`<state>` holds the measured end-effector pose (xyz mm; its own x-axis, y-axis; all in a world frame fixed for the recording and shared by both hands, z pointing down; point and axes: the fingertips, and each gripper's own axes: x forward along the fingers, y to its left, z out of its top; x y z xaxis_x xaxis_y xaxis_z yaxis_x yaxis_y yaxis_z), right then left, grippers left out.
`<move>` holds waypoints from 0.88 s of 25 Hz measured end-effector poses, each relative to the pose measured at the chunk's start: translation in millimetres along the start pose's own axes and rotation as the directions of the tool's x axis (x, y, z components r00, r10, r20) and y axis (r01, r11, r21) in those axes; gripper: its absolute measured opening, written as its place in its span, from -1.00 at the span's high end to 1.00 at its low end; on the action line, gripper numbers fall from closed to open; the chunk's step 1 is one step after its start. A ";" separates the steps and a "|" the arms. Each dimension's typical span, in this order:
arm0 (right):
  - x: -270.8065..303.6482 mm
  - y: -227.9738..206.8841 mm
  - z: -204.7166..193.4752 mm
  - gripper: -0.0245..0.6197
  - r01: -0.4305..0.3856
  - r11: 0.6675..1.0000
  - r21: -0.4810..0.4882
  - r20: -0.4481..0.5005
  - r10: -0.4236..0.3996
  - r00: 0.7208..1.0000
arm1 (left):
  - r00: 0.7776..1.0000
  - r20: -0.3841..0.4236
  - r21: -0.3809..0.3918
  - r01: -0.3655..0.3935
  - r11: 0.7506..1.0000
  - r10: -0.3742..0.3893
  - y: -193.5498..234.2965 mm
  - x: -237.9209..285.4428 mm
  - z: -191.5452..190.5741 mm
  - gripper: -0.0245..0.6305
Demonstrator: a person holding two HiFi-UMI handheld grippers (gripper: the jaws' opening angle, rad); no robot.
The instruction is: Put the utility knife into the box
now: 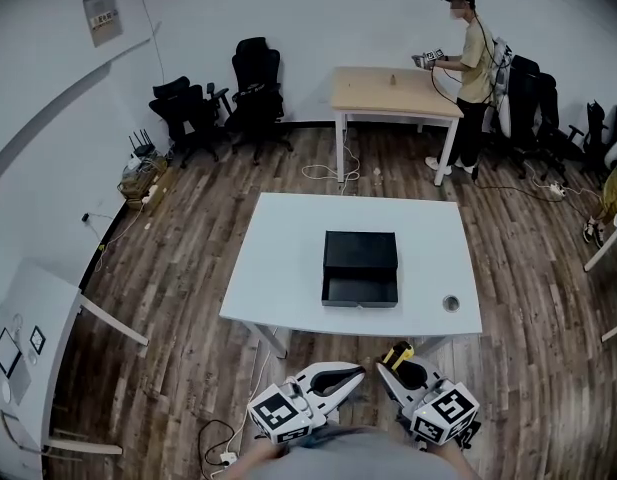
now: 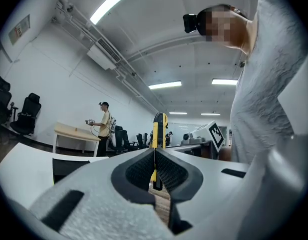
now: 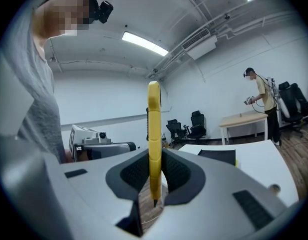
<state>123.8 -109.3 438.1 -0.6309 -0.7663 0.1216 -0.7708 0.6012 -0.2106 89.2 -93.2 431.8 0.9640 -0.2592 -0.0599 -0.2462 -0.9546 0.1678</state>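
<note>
Right gripper view shows your right gripper [image 3: 154,156] with jaws clamped on the yellow utility knife [image 3: 154,124], blade end upright. Your left gripper [image 2: 154,159] has its jaws drawn together, empty. Both hover off the white worktop [image 1: 278,258], well apart from the open black box [image 1: 360,253].

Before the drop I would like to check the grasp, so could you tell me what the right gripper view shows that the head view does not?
Only the right gripper view: the right gripper shut on the utility knife, with its yellow body clamped between the jaws.

Only the head view: the box seen from above, open, near the middle of the white table. The left gripper, shut, is beside the right gripper.

Both: the utility knife, the box, the white table, and a person standing at a wooden table behind.
</note>
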 end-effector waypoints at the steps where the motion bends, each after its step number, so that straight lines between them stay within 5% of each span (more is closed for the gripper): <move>1: 6.4 -0.6 1.6 0.70 0.003 1.000 0.000 0.004 -0.003 1.000 | 1.000 -0.002 0.002 0.004 1.000 -0.004 6.7 -1.2 1.3 0.87; 22: 56.5 -26.9 0.1 0.70 0.063 0.998 -0.008 -0.027 -0.064 0.998 | 0.997 -0.011 -0.032 0.082 0.996 -0.082 64.6 9.0 -3.8 0.87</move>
<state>108.9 -168.8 450.5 -0.5827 -0.7966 0.1610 -0.8100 0.5533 -0.1944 82.3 -156.7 445.9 0.9820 -0.1782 -0.0622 -0.1633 -0.9674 0.1934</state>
